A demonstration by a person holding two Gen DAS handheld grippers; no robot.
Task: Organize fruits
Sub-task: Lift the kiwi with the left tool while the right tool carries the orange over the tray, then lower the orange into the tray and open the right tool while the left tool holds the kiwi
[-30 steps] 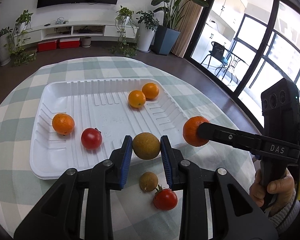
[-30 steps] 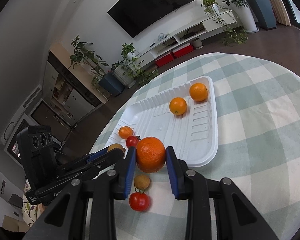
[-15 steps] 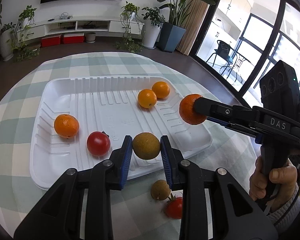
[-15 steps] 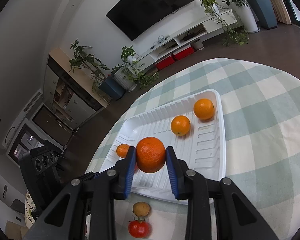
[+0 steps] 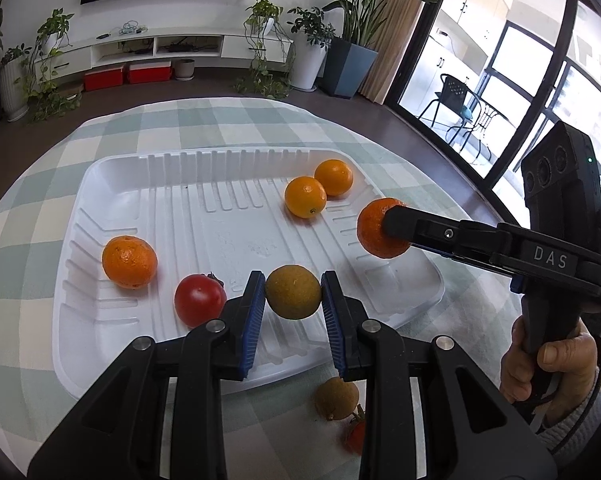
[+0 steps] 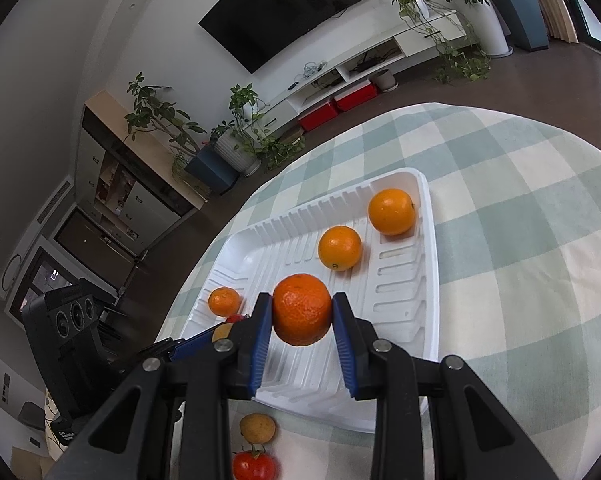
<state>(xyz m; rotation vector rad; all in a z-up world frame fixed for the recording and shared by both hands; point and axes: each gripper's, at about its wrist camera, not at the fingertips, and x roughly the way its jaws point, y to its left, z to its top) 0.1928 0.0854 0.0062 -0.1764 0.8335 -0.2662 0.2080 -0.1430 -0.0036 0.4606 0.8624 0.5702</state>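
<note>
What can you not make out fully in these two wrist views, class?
- Red tomato on the checked tablecloth: left wrist view, mostly behind the left hand-held gripper.
- Red tomato in the white foam tray: right wrist view, mostly behind the right hand-held gripper.

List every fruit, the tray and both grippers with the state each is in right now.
left gripper: shut on brown fruit, above the tray
right gripper: shut on mandarin, above the tray
white tray: on the checked tablecloth
two oranges: in tray, side by side
loose mandarin: in tray
red tomato: in tray
small brown fruit: on cloth, outside tray
second tomato: on cloth, outside tray
</note>
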